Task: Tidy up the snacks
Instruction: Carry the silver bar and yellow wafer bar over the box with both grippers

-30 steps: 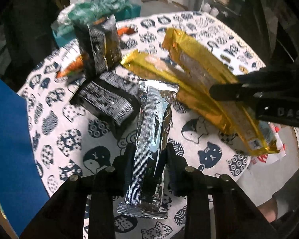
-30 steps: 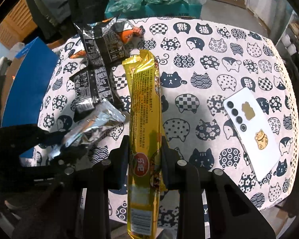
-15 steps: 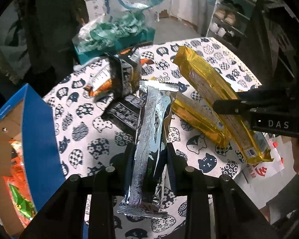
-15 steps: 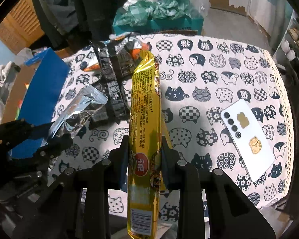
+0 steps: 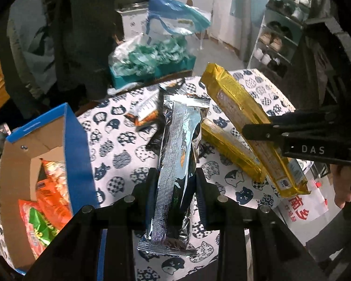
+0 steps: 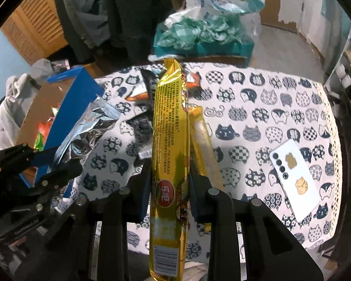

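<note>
My left gripper [image 5: 174,175] is shut on a long silver foil snack pack [image 5: 179,154] and holds it above the table; the pack also shows in the right wrist view [image 6: 91,126]. My right gripper [image 6: 169,171] is shut on a long gold snack pack [image 6: 170,140], also raised; it shows in the left wrist view [image 5: 250,121]. A second gold pack [image 5: 229,147] lies on the cat-print tablecloth [image 6: 257,117]. Black and orange snack packs [image 5: 145,114] lie further back, partly hidden. A blue cardboard box [image 5: 74,149] at the left holds orange and green snack bags [image 5: 49,199].
A white phone [image 6: 294,180] lies on the table at the right. A teal box with a green-filled plastic bag [image 6: 199,35] stands behind the table. A shoe rack [image 5: 280,35] stands at the far right. A white paper with red print [image 5: 304,206] lies by the table's edge.
Both grippers have risen and pulled back with their packs still held. The blue box with its orange and green bags has come into fuller view at the left.
</note>
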The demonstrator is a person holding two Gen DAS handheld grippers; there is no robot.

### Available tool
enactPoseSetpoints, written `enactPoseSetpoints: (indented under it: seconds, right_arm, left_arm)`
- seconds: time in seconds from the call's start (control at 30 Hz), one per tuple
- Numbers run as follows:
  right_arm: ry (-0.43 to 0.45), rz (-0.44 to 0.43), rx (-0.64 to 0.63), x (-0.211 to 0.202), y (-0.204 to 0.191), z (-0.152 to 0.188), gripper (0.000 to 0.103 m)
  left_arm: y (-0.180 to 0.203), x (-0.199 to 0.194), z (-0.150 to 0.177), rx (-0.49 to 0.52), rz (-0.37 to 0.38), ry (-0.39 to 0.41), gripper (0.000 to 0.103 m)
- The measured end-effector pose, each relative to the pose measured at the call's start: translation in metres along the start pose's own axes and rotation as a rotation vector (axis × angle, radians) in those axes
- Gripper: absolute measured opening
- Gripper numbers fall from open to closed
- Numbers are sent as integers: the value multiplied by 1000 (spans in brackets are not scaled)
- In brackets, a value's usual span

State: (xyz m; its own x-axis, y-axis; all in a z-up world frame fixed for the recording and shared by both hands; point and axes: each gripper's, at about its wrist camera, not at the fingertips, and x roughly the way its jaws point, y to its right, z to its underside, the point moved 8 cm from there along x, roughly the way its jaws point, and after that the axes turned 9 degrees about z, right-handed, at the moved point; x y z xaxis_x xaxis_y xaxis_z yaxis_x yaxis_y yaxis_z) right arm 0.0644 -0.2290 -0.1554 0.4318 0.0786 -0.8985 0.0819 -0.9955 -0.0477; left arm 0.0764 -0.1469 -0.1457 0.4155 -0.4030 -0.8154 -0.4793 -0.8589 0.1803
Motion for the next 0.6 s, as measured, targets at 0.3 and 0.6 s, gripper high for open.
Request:
enactPoseSetpoints:
  seconds: [0.3,0.6]
  right_arm:
    - [24,-6,-47,-8,-31,-13,26]
    - [37,-28,-101,-14,-74,-28,26]
  left_arm:
    - [-36,-31,1,-70,-34,52,31]
    - [-86,-66,4,-143,-99,117,31]
